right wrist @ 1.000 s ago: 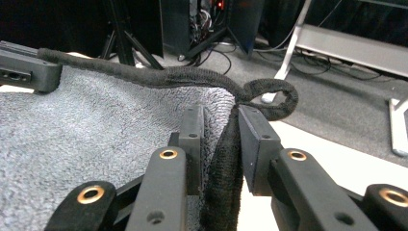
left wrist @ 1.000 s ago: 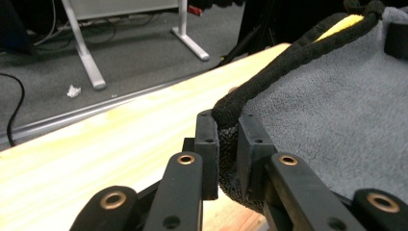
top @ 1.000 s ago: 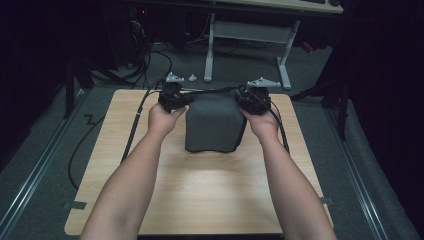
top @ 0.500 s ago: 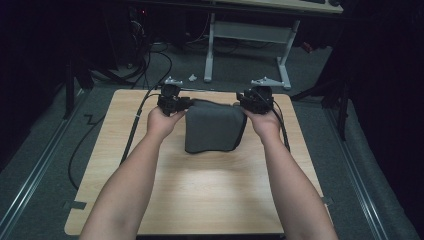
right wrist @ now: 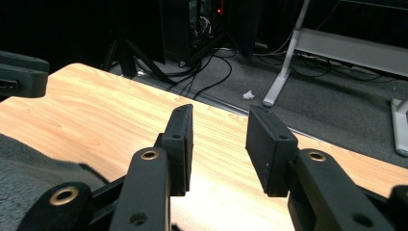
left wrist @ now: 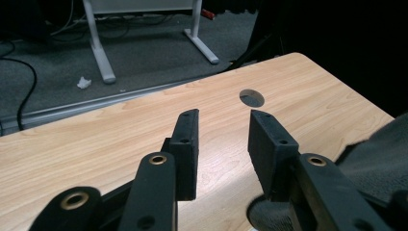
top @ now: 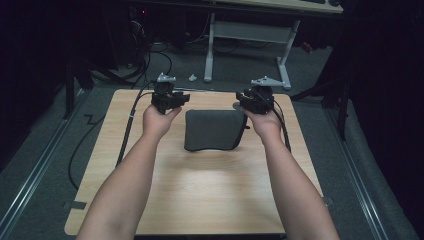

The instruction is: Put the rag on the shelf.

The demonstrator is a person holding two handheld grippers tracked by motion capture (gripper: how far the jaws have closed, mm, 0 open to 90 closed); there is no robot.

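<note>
- Since the earlier frames both grippers have let go of the cloth (top: 214,129) and drawn apart sideways; the cloth, held up at its far corners 1 s ago, now lies flat and folded shorter.
- The left gripper (top: 167,97) sits just left of the cloth's far left corner, apart from it; in its own view (left wrist: 222,137) the jaws stand apart with bare wood between them and the cloth at the lower right edge of that view.
- The right gripper (top: 256,98) hangs at the cloth's far right corner; whether it touches the cloth there I cannot tell. In its own view (right wrist: 219,139) the jaws are apart, nothing between them, the cloth at lower left.
- The cloth rests on the far half of the table (top: 210,200), centred between the 2 hands, its near edge slightly curved.
- The near half of the table is bare wood apart from the forearms.
- A round hole (left wrist: 251,97) pierces the tabletop near the far edge.
- Narrow strips of wood remain left and right of the cloth; the far edge lies just beyond the grippers.
- Cables (top: 127,130) trail down the table's left side.
</note>
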